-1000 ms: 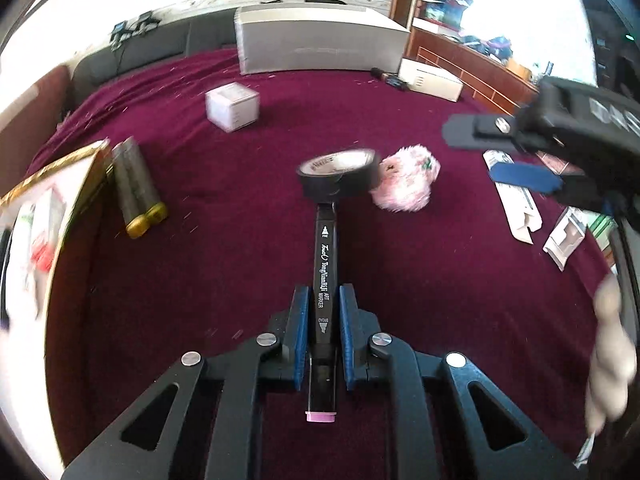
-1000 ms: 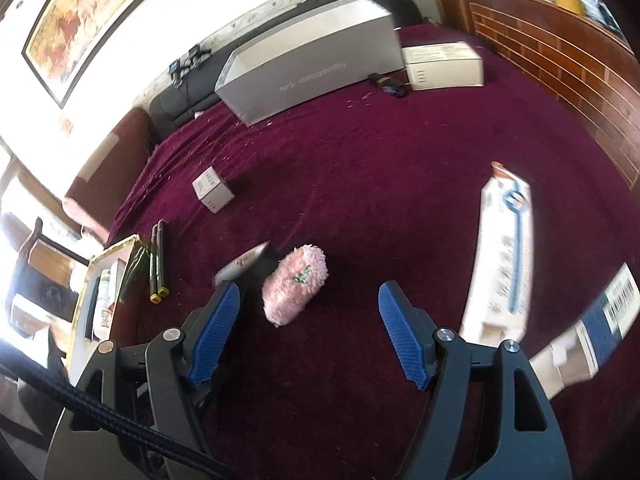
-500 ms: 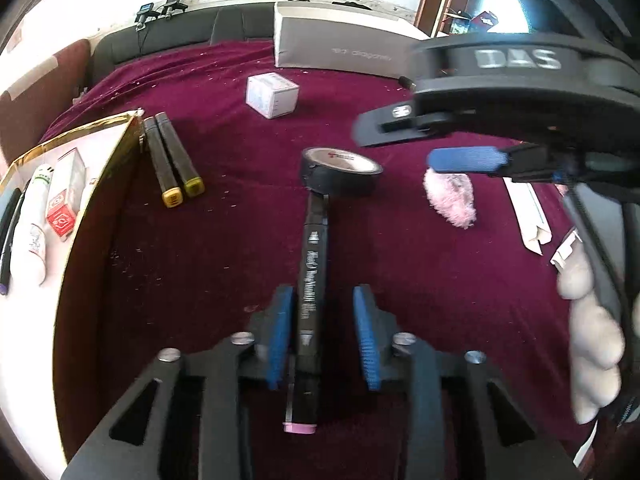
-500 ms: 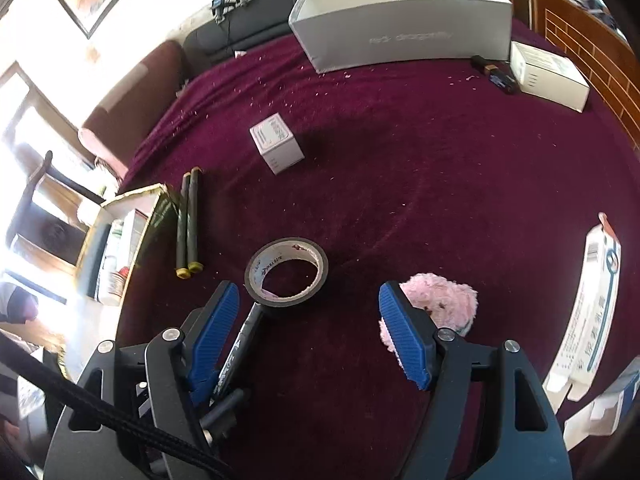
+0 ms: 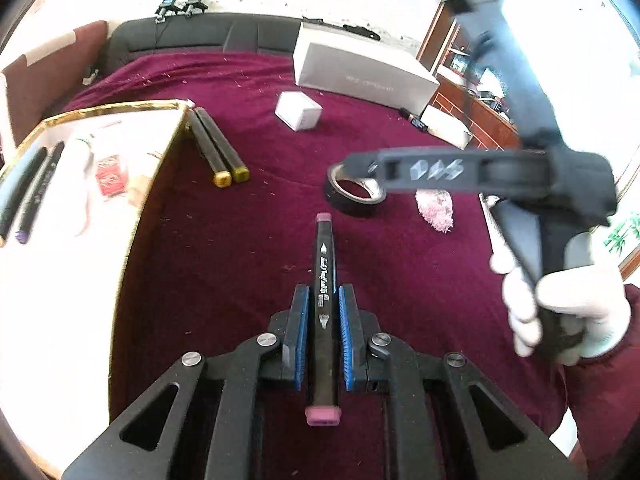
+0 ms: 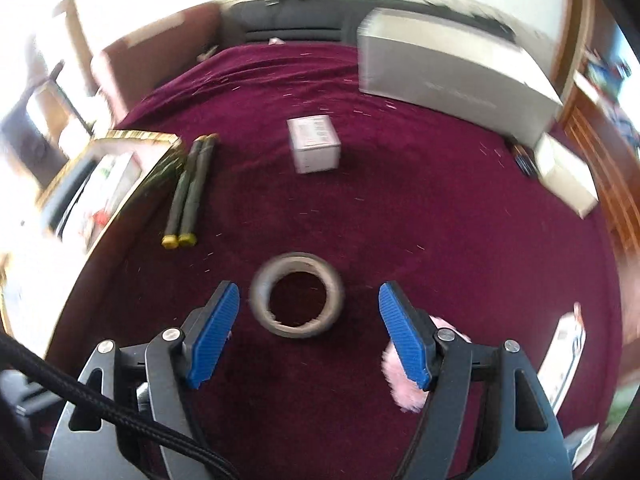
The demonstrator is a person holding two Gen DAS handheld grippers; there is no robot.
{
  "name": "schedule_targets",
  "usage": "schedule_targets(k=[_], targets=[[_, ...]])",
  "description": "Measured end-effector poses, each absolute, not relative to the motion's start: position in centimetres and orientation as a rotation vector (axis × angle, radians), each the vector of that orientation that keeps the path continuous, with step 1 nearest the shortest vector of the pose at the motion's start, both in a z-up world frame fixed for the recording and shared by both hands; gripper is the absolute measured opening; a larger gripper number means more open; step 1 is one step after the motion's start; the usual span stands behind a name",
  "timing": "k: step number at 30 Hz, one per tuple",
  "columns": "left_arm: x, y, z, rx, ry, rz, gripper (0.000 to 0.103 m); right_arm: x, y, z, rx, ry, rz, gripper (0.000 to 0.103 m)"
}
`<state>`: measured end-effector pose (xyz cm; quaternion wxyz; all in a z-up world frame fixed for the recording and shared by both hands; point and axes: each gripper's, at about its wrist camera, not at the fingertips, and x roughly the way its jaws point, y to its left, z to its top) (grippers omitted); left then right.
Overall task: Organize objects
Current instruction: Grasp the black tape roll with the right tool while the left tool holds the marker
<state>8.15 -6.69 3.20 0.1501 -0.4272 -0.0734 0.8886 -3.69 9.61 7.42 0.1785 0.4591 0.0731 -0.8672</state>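
Observation:
My left gripper point(image 5: 323, 292) has its jaws closing onto a black marker point(image 5: 325, 264) with pink end caps. The pads press its barrel, and the marker points ahead over the maroon cloth. A black tape roll point(image 5: 352, 204) lies flat beyond the marker tip. My right gripper point(image 6: 309, 294) stands open above the tape roll point(image 6: 260, 300), which shows between its blue pads without touching them. In the left wrist view the right gripper point(image 5: 352, 166) reaches over the roll, held by a white-gloved hand point(image 5: 568, 308).
A gold-rimmed white tray point(image 5: 120, 108) at the left holds pens, a tube and a small red carton. Two dark markers with yellow caps point(image 6: 192, 188) lie beside it. A pink fluffy thing point(image 6: 404, 384), a small white box point(image 6: 314, 144) and a large grey box point(image 6: 452, 68) sit on the cloth.
My left gripper opened for a moment, shut on the marker again and drew it back from the tape roll. The right gripper swung left from the pink fluffy thing to over the roll.

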Motion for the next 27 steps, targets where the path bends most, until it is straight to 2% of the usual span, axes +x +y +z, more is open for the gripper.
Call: schedule_targets(k=[3,8,10,11,12,14,15,24,27], targets=[[9.0,-7.5,3.7,-1.204,-0.229,2.564,0.011,-3.7,7.9,6.4,1.307,0.275,-2.412,0.072],[9.5,-7.9,3.9,-1.192,-0.233,2.571,0.011,-4.3,6.5,4.8,1.317,0.407,-2.443,0.064],[9.5,-7.9,3.8,-1.197,-0.239,2.567,0.011,-4.4,6.3,4.9,1.314,0.416,-2.465,0.050],[9.4,-7.9,3.7,-1.198,-0.241,2.569,0.011,-4.4,6.2,4.9,1.308,0.421,-2.475,0.029],[9.4,-7.9,3.8,-1.199,-0.242,2.570,0.011,-4.5,6.3,4.7,1.327,0.398,-2.454,0.019],[9.5,-8.1,3.9,-1.199,-0.253,2.573,0.011,-4.3,6.5,4.6,1.344,0.350,-2.440,0.017],[9.7,-8.3,4.1,-1.196,-0.258,2.576,0.011,-4.0,6.5,4.6,1.336,0.350,-2.451,0.011],[11.2,-8.3,5.6,-1.135,-0.240,2.606,0.011,-1.0,9.2,8.0,1.254,0.124,-2.477,0.011],[11.8,-8.3,6.4,-1.106,-0.235,2.621,0.011,-0.3,9.3,8.9,1.234,0.106,-2.472,0.011]])
